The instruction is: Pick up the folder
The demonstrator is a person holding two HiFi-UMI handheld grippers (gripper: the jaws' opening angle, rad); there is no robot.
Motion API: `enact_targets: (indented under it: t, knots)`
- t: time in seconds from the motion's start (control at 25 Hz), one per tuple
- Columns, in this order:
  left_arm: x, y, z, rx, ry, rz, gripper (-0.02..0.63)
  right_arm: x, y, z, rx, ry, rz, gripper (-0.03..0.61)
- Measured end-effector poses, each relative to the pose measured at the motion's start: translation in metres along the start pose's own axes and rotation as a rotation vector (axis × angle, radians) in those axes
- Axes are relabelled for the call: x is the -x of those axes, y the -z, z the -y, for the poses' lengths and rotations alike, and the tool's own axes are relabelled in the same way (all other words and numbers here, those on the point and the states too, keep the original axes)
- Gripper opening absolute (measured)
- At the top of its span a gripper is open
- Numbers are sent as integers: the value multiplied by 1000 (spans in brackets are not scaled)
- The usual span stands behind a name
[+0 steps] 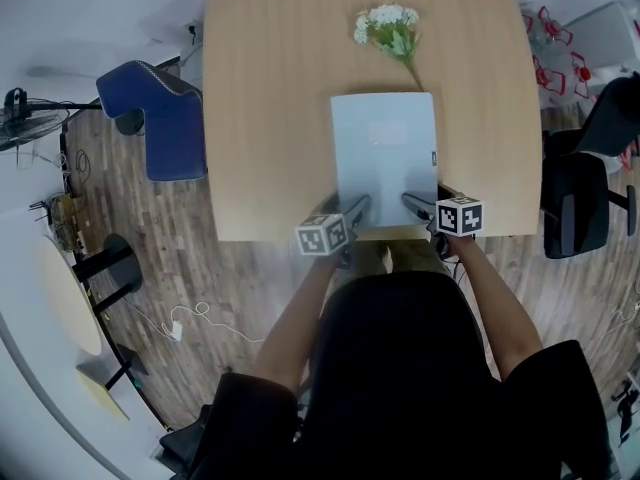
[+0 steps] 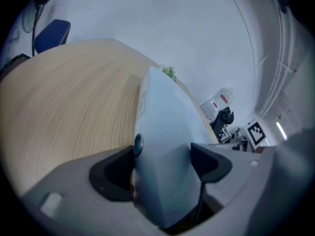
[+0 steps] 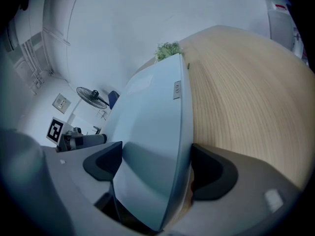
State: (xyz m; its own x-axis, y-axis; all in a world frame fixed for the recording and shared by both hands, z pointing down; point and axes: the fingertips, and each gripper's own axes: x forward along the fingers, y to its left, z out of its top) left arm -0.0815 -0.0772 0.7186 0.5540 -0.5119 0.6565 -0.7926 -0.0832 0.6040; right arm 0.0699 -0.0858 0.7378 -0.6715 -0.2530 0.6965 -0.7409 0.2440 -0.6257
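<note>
A pale blue folder (image 1: 385, 158) lies near the front edge of the wooden table (image 1: 270, 118), its near edge reaching the table's rim. My left gripper (image 1: 356, 208) is shut on the folder's near left corner and my right gripper (image 1: 417, 205) is shut on its near right corner. In the left gripper view the folder (image 2: 162, 127) fills the gap of the left gripper (image 2: 162, 167), both dark pads against it. The right gripper view shows the folder (image 3: 152, 127) likewise pinched in the right gripper (image 3: 157, 173), its sheet tilted off the tabletop (image 3: 241, 92).
A sprig of white flowers (image 1: 388, 28) lies just beyond the folder's far edge. A blue chair (image 1: 160, 118) stands at the table's left side and a black chair (image 1: 578, 200) at its right. A fan (image 1: 25, 118) and a round table (image 1: 70, 298) are at the far left.
</note>
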Motion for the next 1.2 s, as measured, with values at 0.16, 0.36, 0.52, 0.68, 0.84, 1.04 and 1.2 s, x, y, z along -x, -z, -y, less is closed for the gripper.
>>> enact_targets:
  t: [0.16, 0.36, 0.52, 0.68, 0.84, 1.04, 1.2]
  knots:
    - [9, -12, 8, -16, -11, 67, 360, 10, -9, -8, -17, 2, 76, 433]
    - [17, -20, 18, 1, -17, 132, 360, 23, -22, -16, 31, 12, 133, 428]
    - [29, -29, 27, 1, -14, 196, 360, 33, -33, -26, 66, 0, 163, 428]
    - [40, -43, 38, 5, -3, 251, 360, 47, -51, -39, 106, 6, 205, 426]
    - [56, -61, 48, -7, 22, 308, 360, 60, -68, -58, 143, 4, 239, 425]
    - [80, -80, 64, -26, 42, 377, 360, 83, -87, -83, 213, 9, 296, 425]
    - [94, -91, 78, -37, 78, 428, 364, 101, -100, -99, 254, 17, 326, 425]
